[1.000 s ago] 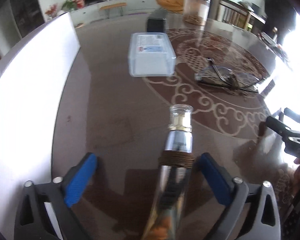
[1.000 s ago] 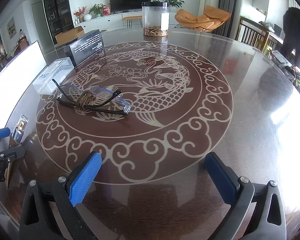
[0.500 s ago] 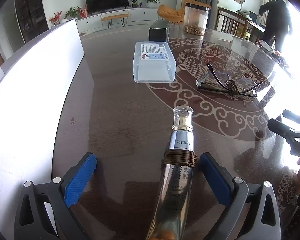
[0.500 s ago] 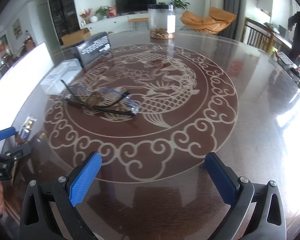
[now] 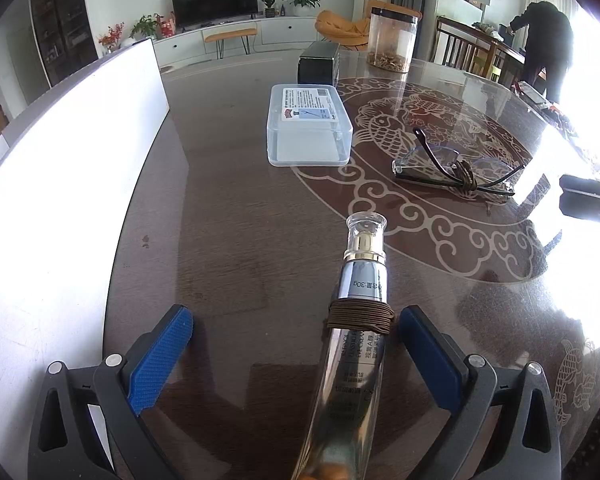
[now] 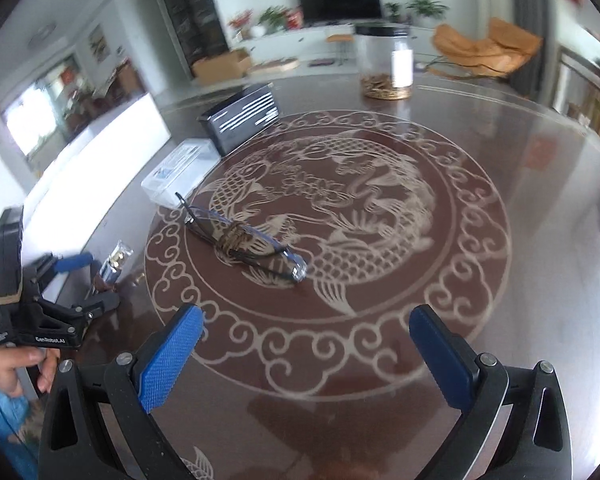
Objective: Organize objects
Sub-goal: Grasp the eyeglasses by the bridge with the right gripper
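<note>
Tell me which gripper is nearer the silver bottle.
Left. The left gripper has the silver bottle lying between its open fingers, close to the right one. The right gripper is off to the side, open over the table, facing the glasses.

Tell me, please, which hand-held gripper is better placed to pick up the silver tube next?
Left. The left hand-held gripper is open with the silver tube lying between its blue pads, nearer the right one. The right hand-held gripper, also open, faces the glasses, well apart from the tube.
</note>
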Demonstrator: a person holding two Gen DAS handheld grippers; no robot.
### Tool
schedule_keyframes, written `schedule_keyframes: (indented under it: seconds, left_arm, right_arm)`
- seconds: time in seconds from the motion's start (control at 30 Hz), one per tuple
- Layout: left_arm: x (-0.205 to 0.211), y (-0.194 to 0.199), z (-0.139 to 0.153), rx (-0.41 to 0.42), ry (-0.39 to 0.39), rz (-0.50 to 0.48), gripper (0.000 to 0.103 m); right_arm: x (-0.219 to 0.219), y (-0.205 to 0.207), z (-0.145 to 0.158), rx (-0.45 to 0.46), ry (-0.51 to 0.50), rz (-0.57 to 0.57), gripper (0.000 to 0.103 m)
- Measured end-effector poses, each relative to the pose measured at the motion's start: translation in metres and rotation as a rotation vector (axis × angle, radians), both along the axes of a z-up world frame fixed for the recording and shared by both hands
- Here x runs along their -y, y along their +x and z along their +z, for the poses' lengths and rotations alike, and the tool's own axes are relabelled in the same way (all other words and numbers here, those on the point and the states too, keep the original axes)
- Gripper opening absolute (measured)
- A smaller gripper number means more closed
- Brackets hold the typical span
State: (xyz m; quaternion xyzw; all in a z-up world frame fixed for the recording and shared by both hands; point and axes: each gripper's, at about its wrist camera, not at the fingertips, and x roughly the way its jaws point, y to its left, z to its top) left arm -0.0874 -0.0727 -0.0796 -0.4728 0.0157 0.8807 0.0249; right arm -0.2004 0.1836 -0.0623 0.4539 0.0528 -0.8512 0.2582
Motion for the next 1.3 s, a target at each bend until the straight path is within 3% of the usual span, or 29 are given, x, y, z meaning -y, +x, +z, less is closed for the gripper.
schedule_keyframes:
  seconds: [0.17, 0.33, 0.43, 0.5, 0.57, 0.6, 0.63, 0.7, 0.87, 1.0, 1.03, 1.07, 1.13, 1.23, 1.27, 1.3]
  left_arm:
    - [0.0, 0.0, -0.001, 0.0, 0.0, 0.0, 0.103]
    - [-0.003, 0.002, -0.001, 0.001, -0.003, 0.0, 0.103]
    - [-0.003, 0.003, 0.001, 0.0, -0.002, -0.007, 0.103]
    - [-0.004, 0.003, 0.002, 0.001, -0.003, -0.006, 0.103]
    - [-0.005, 0.002, 0.002, 0.0, -0.002, -0.006, 0.103]
    - [-0.005, 0.002, 0.002, 0.001, -0.003, -0.006, 0.103]
    - [-0.005, 0.002, 0.002, 0.002, -0.003, -0.007, 0.103]
    - [-0.005, 0.004, 0.002, 0.004, -0.003, -0.01, 0.103]
    - [-0.008, 0.012, 0.002, 0.024, -0.004, -0.043, 0.103]
    - [-0.007, 0.013, 0.003, 0.065, -0.007, -0.082, 0.103]
    - [-0.007, 0.014, 0.003, 0.069, -0.008, -0.085, 0.103]
    - [-0.007, 0.013, 0.002, 0.071, -0.009, -0.087, 0.103]
    - [-0.009, 0.013, 0.002, 0.074, -0.011, -0.098, 0.103]
    - [-0.018, 0.017, 0.007, 0.034, -0.01, -0.162, 0.076]
    - [-0.022, 0.018, 0.008, 0.022, -0.011, -0.18, 0.062]
    - [-0.025, 0.02, 0.009, 0.01, -0.012, -0.195, 0.039]
  right_arm:
    - [0.046, -0.019, -0.002, 0.0, 0.073, 0.096, 0.103]
    - [0.107, -0.031, -0.019, 0.002, 0.211, 0.203, 0.103]
    - [0.127, -0.034, -0.029, 0.03, 0.237, 0.231, 0.103]
    - [0.135, -0.034, -0.035, 0.055, 0.231, 0.234, 0.093]
    - [0.133, -0.03, -0.03, 0.037, 0.208, 0.199, 0.062]
    - [0.132, -0.029, -0.028, 0.041, 0.205, 0.178, 0.055]
    - [0.129, -0.028, -0.026, 0.052, 0.2, 0.157, 0.04]
    - [0.121, -0.021, -0.024, 0.096, 0.166, 0.118, 0.031]
    - [0.092, 0.02, -0.019, 0.141, 0.147, 0.051, 0.031]
    - [0.062, 0.044, -0.017, 0.195, 0.048, 0.014, 0.032]
    - [0.057, 0.046, -0.016, 0.2, 0.037, 0.002, 0.036]
    - [0.05, 0.046, -0.015, 0.211, 0.032, -0.007, 0.049]
    - [0.047, 0.044, -0.012, 0.217, 0.044, -0.002, 0.063]
    - [0.053, 0.038, -0.003, 0.192, 0.074, 0.018, 0.064]
    - [0.058, 0.034, -0.001, 0.2, 0.081, 0.029, 0.067]
    - [0.063, 0.031, -0.001, 0.219, 0.092, 0.05, 0.07]
